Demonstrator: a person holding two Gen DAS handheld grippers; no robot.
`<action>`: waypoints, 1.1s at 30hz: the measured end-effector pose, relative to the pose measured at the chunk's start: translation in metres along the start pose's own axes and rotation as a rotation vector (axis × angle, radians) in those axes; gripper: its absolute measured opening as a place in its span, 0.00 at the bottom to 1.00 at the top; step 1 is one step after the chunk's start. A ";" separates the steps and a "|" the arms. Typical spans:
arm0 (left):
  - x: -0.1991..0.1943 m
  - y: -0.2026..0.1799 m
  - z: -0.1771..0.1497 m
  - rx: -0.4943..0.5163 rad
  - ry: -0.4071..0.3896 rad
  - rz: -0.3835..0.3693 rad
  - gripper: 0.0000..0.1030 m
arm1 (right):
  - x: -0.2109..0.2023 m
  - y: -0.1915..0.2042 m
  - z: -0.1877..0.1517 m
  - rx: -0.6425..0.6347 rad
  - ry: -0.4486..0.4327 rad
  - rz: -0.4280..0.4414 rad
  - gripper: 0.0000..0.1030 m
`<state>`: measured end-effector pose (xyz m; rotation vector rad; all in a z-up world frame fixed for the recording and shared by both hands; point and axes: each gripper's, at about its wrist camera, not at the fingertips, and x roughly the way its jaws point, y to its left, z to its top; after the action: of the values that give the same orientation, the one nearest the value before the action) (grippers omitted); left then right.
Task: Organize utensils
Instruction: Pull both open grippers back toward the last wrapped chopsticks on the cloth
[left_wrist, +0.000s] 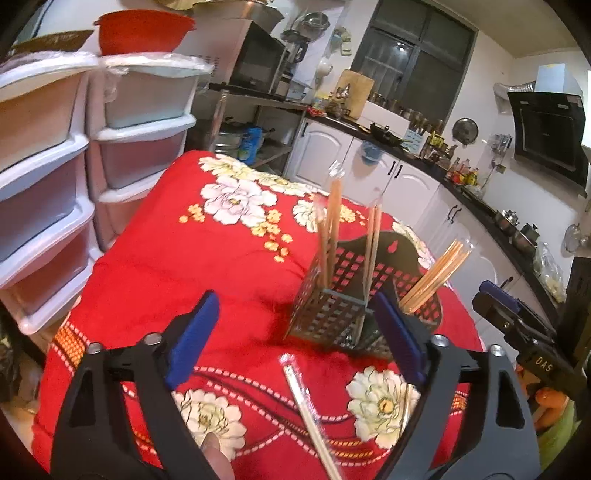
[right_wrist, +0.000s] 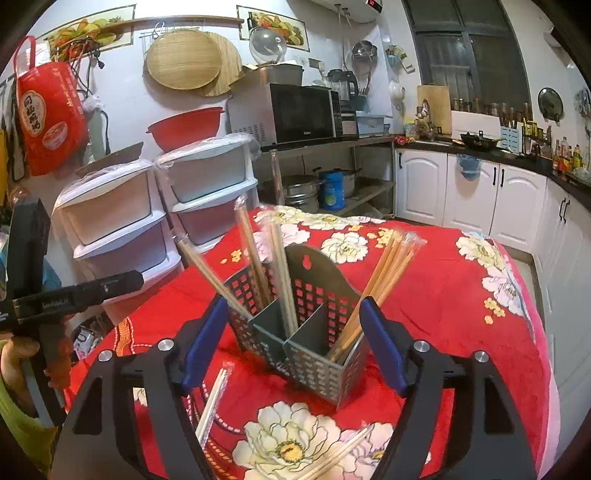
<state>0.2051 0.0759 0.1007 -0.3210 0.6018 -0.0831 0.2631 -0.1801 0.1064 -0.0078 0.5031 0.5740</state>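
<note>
Both grippers stand with jaws apart and nothing between them: the left gripper (left_wrist: 291, 336) and the right gripper (right_wrist: 293, 345) each frame the utensil holder (right_wrist: 314, 354) from their own side. No earlier moment is on hand to compare.

A grey perforated metal caddy with a tall arched back and inner dividers, the utensil holder sits upright on the bench (right_wrist: 443, 295), which is draped in a red cloth printed with large white flowers. Wrapped pairs of pale wooden chopsticks (right_wrist: 384, 277) stand in its compartments, tips down. One bundle leans right, others (right_wrist: 277, 266) rise near vertical from the middle section, and one pair (right_wrist: 207, 269) slants left over the rim.

More wrapped chopsticks (left_wrist: 310, 417) lie loose and flat on the cloth, just in front of the holder and between the left gripper's arms, their long axis running from near the holder toward the camera. Another pair (right_wrist: 212, 402) lies by the right gripper's left finger.

Stacked white plastic drawers (right_wrist: 122, 221) stand beside the bench, topped by a red bowl (right_wrist: 184, 127). A microwave (right_wrist: 291, 114) sits on a metal rack behind, and white cabinets (right_wrist: 480, 192) run along the far wall.
</note>
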 end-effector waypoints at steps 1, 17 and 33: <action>-0.001 0.001 -0.003 -0.003 0.001 0.001 0.81 | 0.001 0.002 -0.002 -0.001 0.008 0.001 0.70; 0.001 0.003 -0.042 -0.003 0.040 0.008 0.89 | -0.004 0.005 -0.041 -0.004 0.076 -0.031 0.73; 0.023 -0.010 -0.079 0.033 0.128 -0.018 0.89 | -0.011 -0.007 -0.081 0.030 0.137 -0.100 0.74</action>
<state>0.1800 0.0410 0.0303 -0.2907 0.7241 -0.1315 0.2218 -0.2036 0.0396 -0.0438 0.6415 0.4695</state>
